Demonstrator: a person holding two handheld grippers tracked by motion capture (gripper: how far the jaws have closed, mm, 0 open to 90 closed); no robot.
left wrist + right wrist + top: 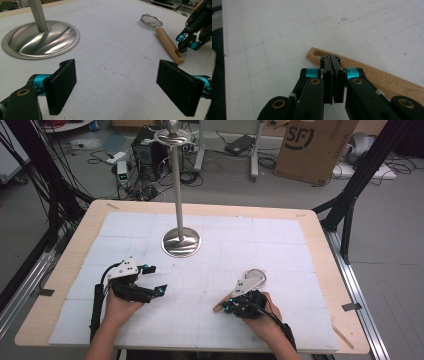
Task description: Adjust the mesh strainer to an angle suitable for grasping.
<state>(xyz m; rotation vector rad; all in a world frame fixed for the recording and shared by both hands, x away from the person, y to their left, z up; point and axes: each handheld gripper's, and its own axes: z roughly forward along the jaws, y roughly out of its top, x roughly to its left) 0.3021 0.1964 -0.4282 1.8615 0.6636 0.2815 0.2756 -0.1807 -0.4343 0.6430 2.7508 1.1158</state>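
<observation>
While your right gripper sits low over the white mat, its two jaws are pressed flat together with nothing between them. In the right gripper view the closed tips lie just above the slotted end of the wooden handle, which runs off toward the lower right of that view; whether the tips touch the wood cannot be told. In the high view you hold this gripper at the near right of the table, and the strainer lies just beyond it, mesh bowl away from you, handle slanting back toward your hand.

Your left gripper has its jaws wide apart and empty, pads facing each other over bare mat. From its camera you see the strainer ahead and to the right, lying flat, with your right gripper beside the handle's near end. In the high view the left gripper rests near the left edge of the mat, well apart from the strainer.

A metal stand, with round base and upright pole, occupies the far middle of the mat.
</observation>
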